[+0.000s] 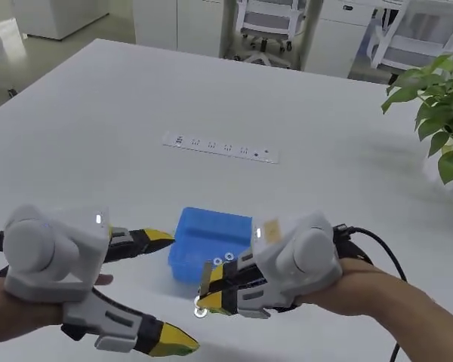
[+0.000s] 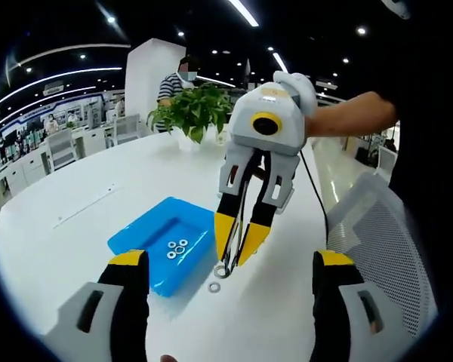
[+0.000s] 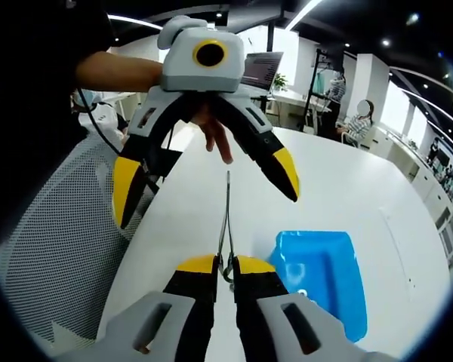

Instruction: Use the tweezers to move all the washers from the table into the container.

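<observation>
Gripping the tweezers [image 3: 227, 211], the right gripper [image 1: 211, 298] had its jaws narrowed on them, with the tips down at a loose washer [image 2: 221, 271] on the table [image 1: 302, 105], just near of the blue container [image 1: 211, 226]. A second washer [image 2: 214, 287] lay beside it; several washers [image 2: 177, 249] sat inside the container. Left gripper [image 1: 170, 294] — jaws wide, holding nothing.

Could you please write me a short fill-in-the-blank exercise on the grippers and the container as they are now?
1. The right gripper is shut on the ____.
2. The left gripper has its jaws ____.
3. Several washers lie inside the ____ container.

Missing words: tweezers; open; blue.
</observation>
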The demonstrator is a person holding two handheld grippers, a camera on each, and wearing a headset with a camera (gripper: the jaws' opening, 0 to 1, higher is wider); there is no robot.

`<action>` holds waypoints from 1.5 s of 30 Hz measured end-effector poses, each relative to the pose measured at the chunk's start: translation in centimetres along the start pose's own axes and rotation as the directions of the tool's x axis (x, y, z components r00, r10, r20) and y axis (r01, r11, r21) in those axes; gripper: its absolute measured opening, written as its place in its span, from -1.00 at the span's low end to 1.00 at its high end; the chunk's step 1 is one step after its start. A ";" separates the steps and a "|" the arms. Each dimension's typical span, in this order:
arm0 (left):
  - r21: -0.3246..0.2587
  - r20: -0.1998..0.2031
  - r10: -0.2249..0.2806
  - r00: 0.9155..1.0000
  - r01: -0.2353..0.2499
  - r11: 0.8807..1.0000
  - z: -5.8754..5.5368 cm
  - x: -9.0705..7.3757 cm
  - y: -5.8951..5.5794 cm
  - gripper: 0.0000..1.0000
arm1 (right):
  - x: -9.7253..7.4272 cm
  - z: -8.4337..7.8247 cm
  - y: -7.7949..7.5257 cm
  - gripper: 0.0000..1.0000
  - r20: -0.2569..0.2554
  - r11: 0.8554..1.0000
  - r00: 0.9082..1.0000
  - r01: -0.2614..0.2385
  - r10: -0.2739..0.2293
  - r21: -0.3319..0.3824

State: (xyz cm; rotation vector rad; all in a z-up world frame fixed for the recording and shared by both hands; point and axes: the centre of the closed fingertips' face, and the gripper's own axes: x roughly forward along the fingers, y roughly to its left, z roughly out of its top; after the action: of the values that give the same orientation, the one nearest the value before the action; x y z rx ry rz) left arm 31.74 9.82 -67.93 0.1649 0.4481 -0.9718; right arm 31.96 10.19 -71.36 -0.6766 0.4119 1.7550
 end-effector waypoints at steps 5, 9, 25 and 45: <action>-0.003 0.007 0.008 1.000 -0.008 1.000 0.1 -0.1 0.1 0.98 | -0.8 0.4 -0.7 -0.83 -0.001 1.000 1.000 0.009 -0.009 0.006; -0.010 0.004 0.013 1.000 -0.013 1.000 0.1 -0.2 0.1 0.98 | -1.4 0.8 -1.5 -0.83 0.005 1.000 1.000 0.028 -0.028 0.009; -0.020 0.015 0.023 1.000 -0.023 1.000 0.0 -0.3 0.5 0.98 | -2.3 0.4 -5.3 -0.83 0.022 0.995 0.995 0.098 -0.098 0.018; -0.023 0.012 0.041 0.999 -0.040 0.999 0.2 -0.3 2.5 0.92 | 0.5 -1.9 -7.8 -0.82 0.009 0.996 0.996 0.086 -0.086 0.008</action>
State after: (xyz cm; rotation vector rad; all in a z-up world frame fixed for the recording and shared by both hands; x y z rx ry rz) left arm 33.71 11.33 -67.75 0.1466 0.4432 -0.9271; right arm 39.78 11.68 -72.60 -0.6706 0.3776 1.6742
